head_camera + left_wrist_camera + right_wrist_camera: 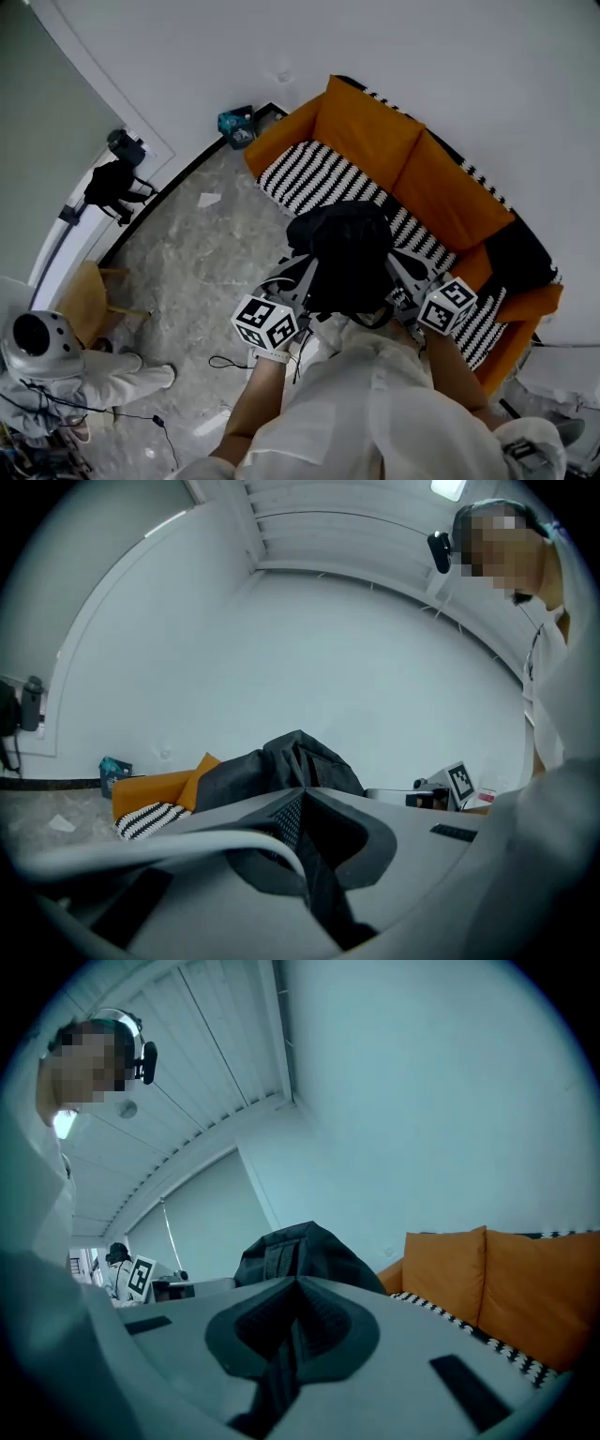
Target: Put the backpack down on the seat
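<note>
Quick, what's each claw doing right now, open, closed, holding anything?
Left claw: shut on a dark strap of the black fabric backpack.
Right claw: shut on another dark strap of that backpack.

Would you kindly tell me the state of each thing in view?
backpack: held by both grippers over the sofa seat's front edge
left gripper: shut on the backpack's strap
right gripper: shut on the backpack's strap
sofa seat: covered with a striped cloth
</note>
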Action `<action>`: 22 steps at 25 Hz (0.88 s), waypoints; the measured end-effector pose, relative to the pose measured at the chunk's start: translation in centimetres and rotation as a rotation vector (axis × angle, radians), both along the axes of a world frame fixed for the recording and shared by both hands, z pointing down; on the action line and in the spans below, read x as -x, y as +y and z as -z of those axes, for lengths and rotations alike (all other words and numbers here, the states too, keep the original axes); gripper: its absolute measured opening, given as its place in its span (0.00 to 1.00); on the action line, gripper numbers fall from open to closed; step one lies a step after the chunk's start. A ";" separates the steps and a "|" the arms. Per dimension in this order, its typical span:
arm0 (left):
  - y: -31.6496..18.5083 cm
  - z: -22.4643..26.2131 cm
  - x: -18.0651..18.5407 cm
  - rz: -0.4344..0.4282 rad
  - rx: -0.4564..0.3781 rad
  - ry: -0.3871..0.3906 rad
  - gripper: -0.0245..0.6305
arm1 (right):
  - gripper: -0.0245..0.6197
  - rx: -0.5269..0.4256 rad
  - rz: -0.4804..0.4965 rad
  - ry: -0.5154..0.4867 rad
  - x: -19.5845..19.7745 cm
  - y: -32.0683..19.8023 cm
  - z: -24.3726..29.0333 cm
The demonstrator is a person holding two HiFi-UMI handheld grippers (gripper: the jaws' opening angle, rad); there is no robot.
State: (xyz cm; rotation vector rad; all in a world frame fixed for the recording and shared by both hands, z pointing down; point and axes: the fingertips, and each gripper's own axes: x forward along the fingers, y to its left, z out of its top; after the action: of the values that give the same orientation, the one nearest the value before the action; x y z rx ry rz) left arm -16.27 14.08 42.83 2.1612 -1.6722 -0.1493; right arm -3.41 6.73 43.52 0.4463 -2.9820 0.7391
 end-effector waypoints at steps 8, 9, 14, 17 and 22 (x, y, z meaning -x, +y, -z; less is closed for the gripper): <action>-8.9 0.6 1.0 -0.011 0.009 -0.011 0.07 | 0.07 0.011 0.005 -0.036 0.6 -8.1 0.5; -9.8 0.8 1.1 -0.014 0.005 -0.013 0.08 | 0.07 0.007 0.004 -0.039 0.7 -8.9 0.7; -15.4 1.4 0.4 -0.042 -0.011 -0.028 0.08 | 0.07 -0.009 -0.028 -0.062 -0.2 -13.9 1.4; -17.3 1.6 -0.5 -0.075 -0.019 -0.033 0.08 | 0.07 -0.017 -0.063 -0.070 -1.2 -15.7 1.6; -20.9 1.1 -1.0 -0.135 -0.013 -0.015 0.07 | 0.07 -0.020 -0.124 -0.058 -1.8 -19.1 1.3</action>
State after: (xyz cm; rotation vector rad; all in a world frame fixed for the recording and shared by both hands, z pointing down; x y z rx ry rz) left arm -15.30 -6.85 41.69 2.2820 -1.5308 -0.1059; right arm -1.57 -12.35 42.19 0.6272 -3.0407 0.7440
